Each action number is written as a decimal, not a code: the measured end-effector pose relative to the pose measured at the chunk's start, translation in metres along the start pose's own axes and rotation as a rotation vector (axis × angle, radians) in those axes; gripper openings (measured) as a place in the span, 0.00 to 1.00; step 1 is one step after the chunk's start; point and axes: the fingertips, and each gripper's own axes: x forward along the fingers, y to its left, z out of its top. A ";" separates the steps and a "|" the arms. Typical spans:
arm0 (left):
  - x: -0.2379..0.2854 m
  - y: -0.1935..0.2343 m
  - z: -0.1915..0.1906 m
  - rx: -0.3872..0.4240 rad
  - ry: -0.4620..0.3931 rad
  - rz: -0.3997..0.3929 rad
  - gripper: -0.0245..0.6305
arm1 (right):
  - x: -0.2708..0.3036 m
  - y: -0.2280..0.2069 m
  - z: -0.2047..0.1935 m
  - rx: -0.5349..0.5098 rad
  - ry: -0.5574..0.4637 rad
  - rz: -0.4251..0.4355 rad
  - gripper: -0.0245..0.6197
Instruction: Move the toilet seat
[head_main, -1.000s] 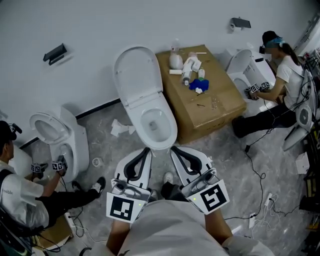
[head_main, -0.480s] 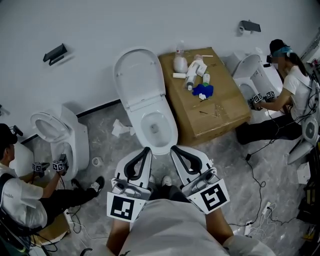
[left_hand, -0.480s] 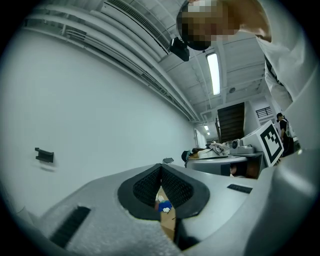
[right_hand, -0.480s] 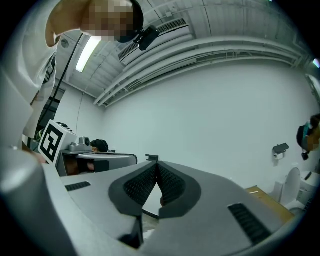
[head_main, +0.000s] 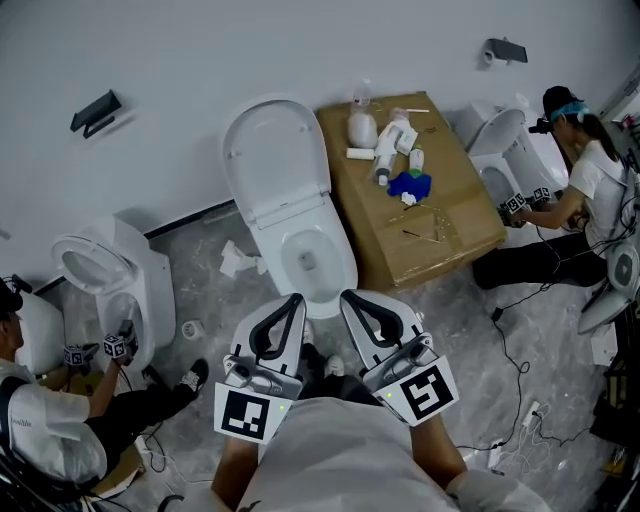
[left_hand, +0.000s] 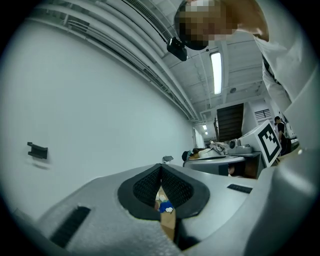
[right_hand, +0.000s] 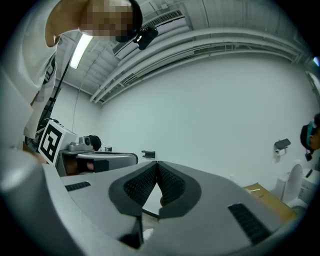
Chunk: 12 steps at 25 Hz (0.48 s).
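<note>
At the far left a crouching person (head_main: 50, 440) works on a second toilet (head_main: 110, 285) with grippers of their own (none of your concern). Your toilet seat (head_main: 277, 150) stands tipped up against the wall (head_main: 180, 50) above the open bowl (head_main: 318, 262), so its free edge is up and away from you. I cannot tell whether seat and lid are apart or folded together.

You hold the left gripper (head_main: 293, 299) low and level, just short of the bowl's near rim. Its jaws are pressed together on nothing, and in the left gripper view only a sliver of the room shows below the meeting pads. The right gripper (head_main: 347, 297) sits just beside it, its jaws closed and empty too. Side by side and aimed at the bowl, they look set for a two-handed reach, and the jaws must part before either can grip.

Just beside the bowl on the right lies a cardboard box (head_main: 455, 225) carrying bottles (head_main: 385, 140), which I judge leaves little room on that side. Farther right a seated person (head_main: 590, 185) tends a third toilet (head_main: 505, 150).
</note>
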 end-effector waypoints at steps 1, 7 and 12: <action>0.005 0.006 0.000 0.001 0.001 -0.005 0.05 | 0.007 -0.003 0.000 -0.002 0.001 -0.004 0.06; 0.031 0.041 -0.005 -0.019 0.010 -0.033 0.05 | 0.048 -0.021 -0.002 -0.007 0.007 -0.026 0.06; 0.052 0.072 -0.014 -0.045 0.025 -0.057 0.05 | 0.080 -0.037 -0.007 -0.011 0.038 -0.051 0.06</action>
